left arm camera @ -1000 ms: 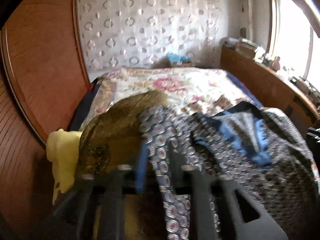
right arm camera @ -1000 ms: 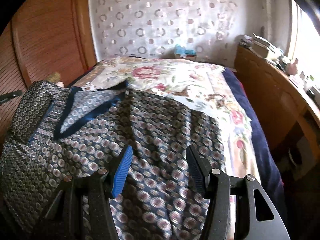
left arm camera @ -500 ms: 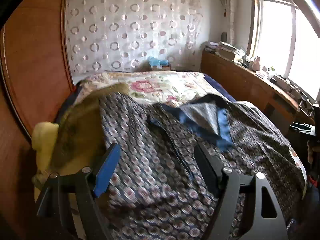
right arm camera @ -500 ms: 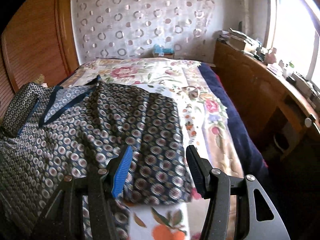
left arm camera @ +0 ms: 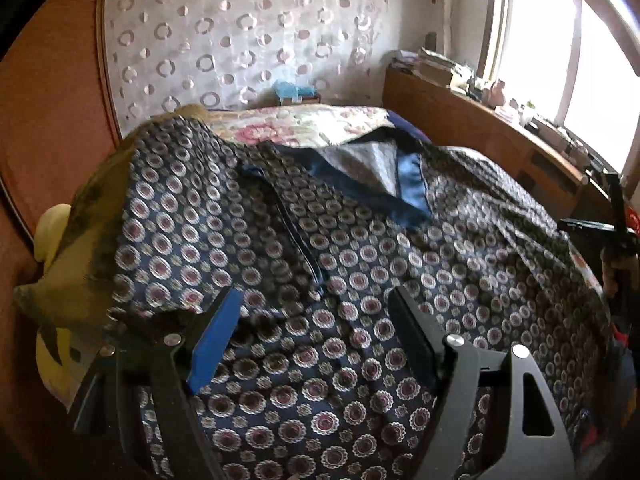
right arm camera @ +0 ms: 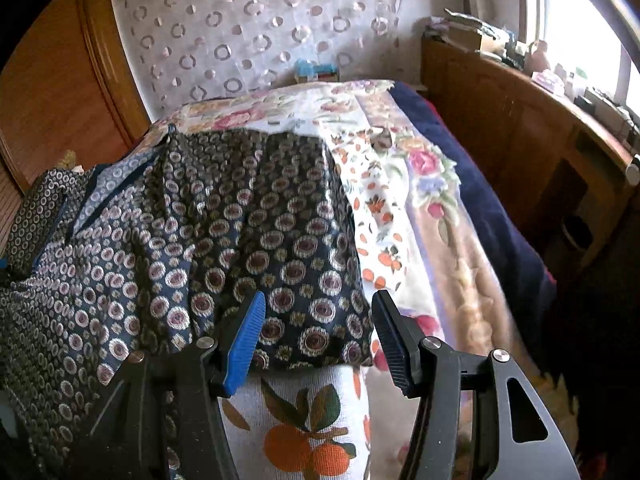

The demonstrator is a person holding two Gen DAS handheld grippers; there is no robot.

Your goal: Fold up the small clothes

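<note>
Still loose: both grippers hung apart over the garment (left arm camera: 360,280).
Left gripper (left arm camera: 316,328), its jaws just opened, and right gripper (right arm camera: 318,332) gripped nothing; pinching mid-cloth risked bunching.

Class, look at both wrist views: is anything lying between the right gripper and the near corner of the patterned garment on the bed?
Nothing visible does. The right gripper is open, with the garment corner showing directly between its fingers. Only the floral bedspread lies beneath and beside it.

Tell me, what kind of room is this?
A bedroom, most likely: a bed with a flowered bedspread, a patterned garment spread on it, and a cluttered wooden sideboard under the window.
</note>
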